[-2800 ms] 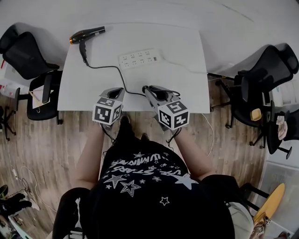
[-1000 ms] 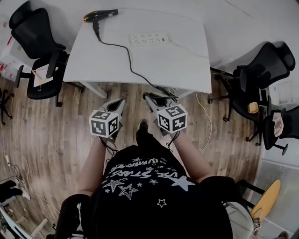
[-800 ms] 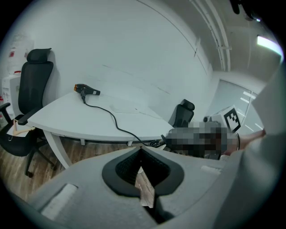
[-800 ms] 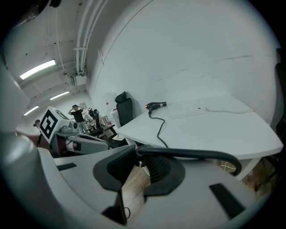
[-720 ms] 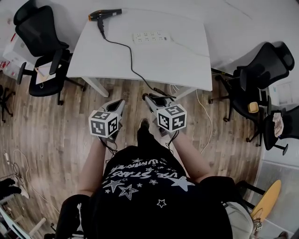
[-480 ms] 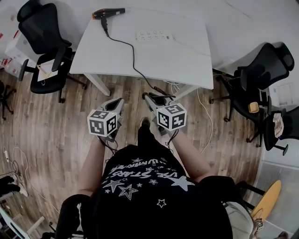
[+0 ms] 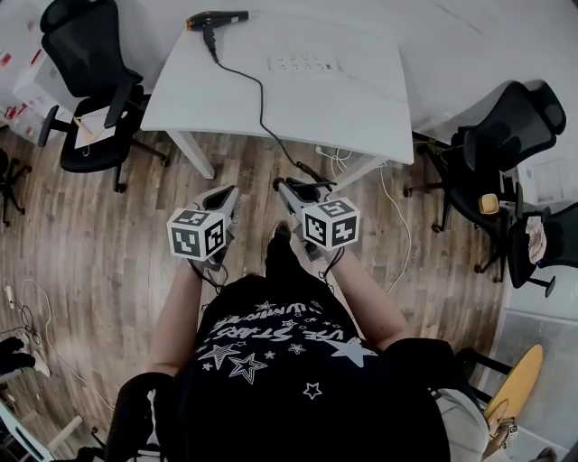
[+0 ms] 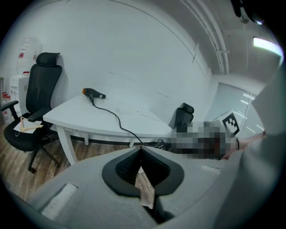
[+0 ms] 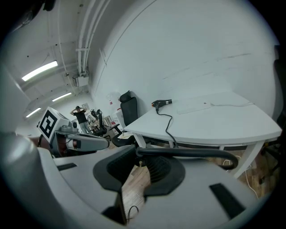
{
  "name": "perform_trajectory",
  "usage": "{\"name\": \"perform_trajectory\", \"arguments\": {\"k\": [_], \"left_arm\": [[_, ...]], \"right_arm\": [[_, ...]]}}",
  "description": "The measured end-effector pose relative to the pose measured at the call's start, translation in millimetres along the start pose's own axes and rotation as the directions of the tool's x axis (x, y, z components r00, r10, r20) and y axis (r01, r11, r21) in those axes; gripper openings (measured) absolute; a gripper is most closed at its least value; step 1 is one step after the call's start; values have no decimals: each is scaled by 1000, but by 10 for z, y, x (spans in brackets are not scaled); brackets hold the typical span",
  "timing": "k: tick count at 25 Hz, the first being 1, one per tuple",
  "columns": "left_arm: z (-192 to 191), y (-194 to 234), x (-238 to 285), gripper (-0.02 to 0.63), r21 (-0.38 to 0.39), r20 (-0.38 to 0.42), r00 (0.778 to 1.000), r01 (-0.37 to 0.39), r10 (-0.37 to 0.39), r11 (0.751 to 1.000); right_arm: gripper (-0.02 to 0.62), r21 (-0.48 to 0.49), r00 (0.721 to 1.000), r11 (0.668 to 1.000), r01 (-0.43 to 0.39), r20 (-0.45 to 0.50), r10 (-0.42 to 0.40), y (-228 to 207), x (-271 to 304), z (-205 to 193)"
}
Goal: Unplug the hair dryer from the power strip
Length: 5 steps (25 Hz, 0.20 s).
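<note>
The black hair dryer (image 7: pixel 217 18) lies at the far left corner of the white table (image 7: pixel 361 108); it also shows in the left gripper view (image 8: pixel 91 93) and the right gripper view (image 9: pixel 161 103). The white power strip (image 7: pixel 304 63) lies near the table's back edge with no plug in it. The dryer's black cord (image 7: pixel 262 104) runs off the front edge to my right gripper (image 7: pixel 291 187), which is shut on the plug end (image 9: pixel 178 152) over the wood floor. Beside it, my left gripper (image 7: pixel 230 191) is shut and holds nothing (image 8: pixel 140 152).
Black office chairs stand left of the table (image 7: pixel 90 54) and right of it (image 7: pixel 506 126). Loose cables (image 7: pixel 339 158) hang under the table's front edge. I stand on a wood floor (image 7: pixel 117 235) a step back from the table.
Both grippers have drawn back from the table over the floor, and the table has slid toward the top of the view. The cord trails further off the edge behind the right gripper.
</note>
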<state>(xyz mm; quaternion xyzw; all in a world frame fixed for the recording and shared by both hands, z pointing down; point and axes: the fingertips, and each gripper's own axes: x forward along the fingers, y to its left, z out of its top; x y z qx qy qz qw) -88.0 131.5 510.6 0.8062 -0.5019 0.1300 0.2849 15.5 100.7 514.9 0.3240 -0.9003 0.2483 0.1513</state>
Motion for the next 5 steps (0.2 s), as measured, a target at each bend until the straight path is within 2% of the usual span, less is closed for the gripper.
{"name": "perform_trajectory", "arguments": {"k": [5], "left_arm": [[-38, 18, -128, 8, 26, 15, 1000, -10, 10, 1000]], "right_arm": [[81, -13, 1000, 1000, -4, 13, 4, 152, -2, -32]]}}
